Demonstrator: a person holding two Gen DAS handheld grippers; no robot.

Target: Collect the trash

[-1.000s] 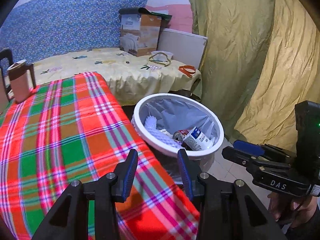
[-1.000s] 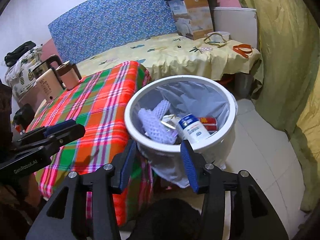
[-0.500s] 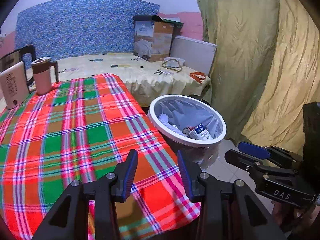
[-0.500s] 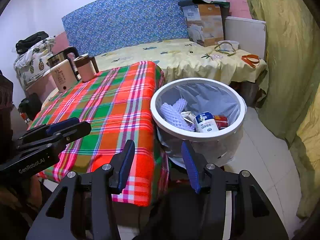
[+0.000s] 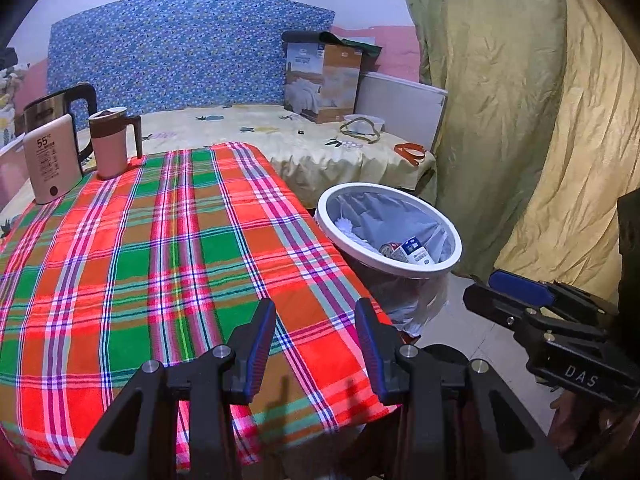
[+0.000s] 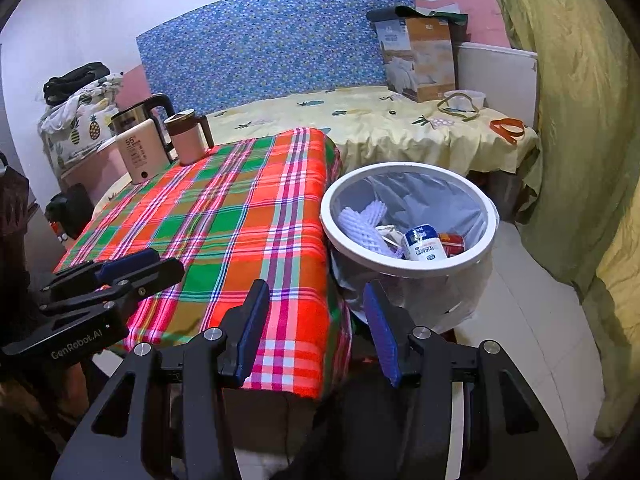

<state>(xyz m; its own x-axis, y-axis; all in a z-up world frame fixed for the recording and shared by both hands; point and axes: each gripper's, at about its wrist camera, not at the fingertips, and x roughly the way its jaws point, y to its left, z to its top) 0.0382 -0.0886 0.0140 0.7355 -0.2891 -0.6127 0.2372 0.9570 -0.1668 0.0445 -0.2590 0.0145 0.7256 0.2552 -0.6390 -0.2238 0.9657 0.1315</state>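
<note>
A white-rimmed trash bin point(image 6: 424, 270) with a grey liner stands on the floor beside the table's right edge; it also shows in the left wrist view point(image 5: 404, 267). Inside lie a white and blue bottle point(image 6: 423, 244), a red can point(image 6: 452, 239) and white foam netting point(image 6: 360, 228). My left gripper point(image 5: 315, 336) is open and empty above the near end of the plaid tablecloth point(image 5: 160, 248). My right gripper point(image 6: 316, 320) is open and empty, in front of the table's corner and the bin.
A cream kettle point(image 5: 50, 164), a steel kettle point(image 5: 60, 110) and a pink mug point(image 5: 110, 142) stand at the table's far left. A yellow-covered bed point(image 6: 380, 128) with a cardboard box point(image 6: 420, 60) lies behind. Yellow-green curtains point(image 5: 520, 120) hang on the right.
Both grippers have drawn back and up from the bin, so more of the table shows. Both stay open and empty.
</note>
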